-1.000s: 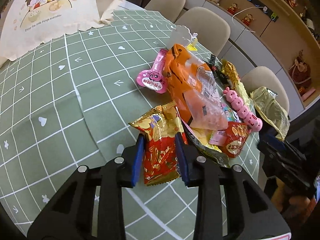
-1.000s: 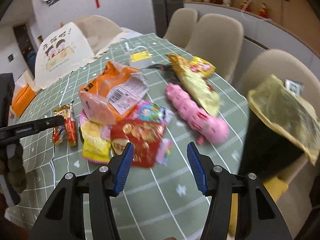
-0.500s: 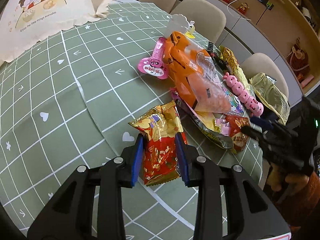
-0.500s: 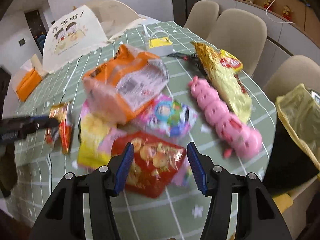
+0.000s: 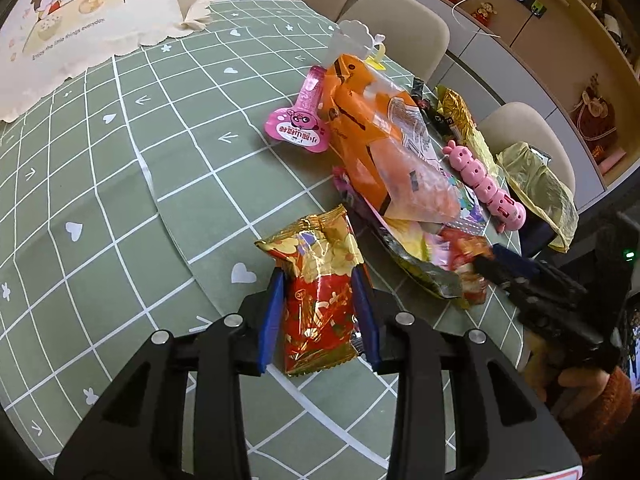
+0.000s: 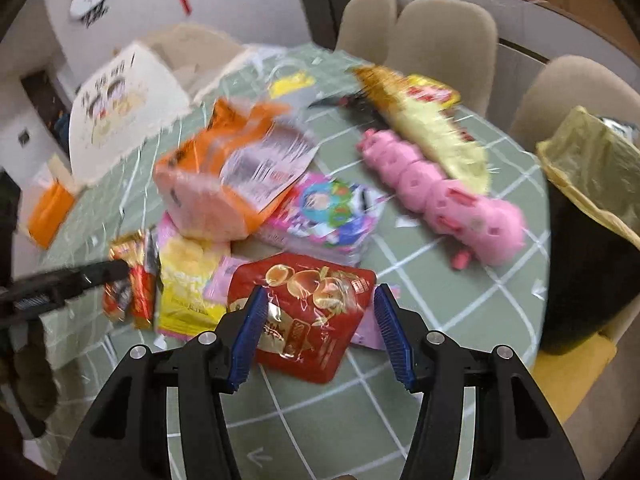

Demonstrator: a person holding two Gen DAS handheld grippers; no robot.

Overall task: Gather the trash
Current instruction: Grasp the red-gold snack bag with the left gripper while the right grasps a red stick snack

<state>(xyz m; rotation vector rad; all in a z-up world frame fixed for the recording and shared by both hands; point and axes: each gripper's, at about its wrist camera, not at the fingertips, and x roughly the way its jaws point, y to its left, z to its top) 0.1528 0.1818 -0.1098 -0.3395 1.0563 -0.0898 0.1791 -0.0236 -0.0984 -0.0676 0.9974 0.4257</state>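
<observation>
A red and gold snack packet (image 5: 316, 312) sits between the blue pads of my left gripper (image 5: 318, 276), which is shut on it just above the green checked tablecloth (image 5: 120, 200). My right gripper (image 6: 320, 292) stands open low over the pile, its jaws on either side of a flat red wrapper (image 6: 308, 320) with a gap at the right pad. In the left wrist view the right gripper (image 5: 496, 264) reaches the pile's near edge. The left gripper (image 6: 100, 272) shows at the left of the right wrist view.
The pile holds an orange bag (image 5: 372, 140), a pink caterpillar-shaped pack (image 6: 440, 196), a gold wrapper (image 6: 432, 128), a yellow packet (image 6: 188, 296) and a pink wrapper (image 5: 298, 128). A bin with a yellow liner (image 6: 592, 184) stands off the table's right edge. Beige chairs (image 5: 400, 28) ring the far side.
My right gripper has come down and in towards the pile, so the red wrapper now lies between its open jaws. The left gripper has kept its hold and barely moved.
</observation>
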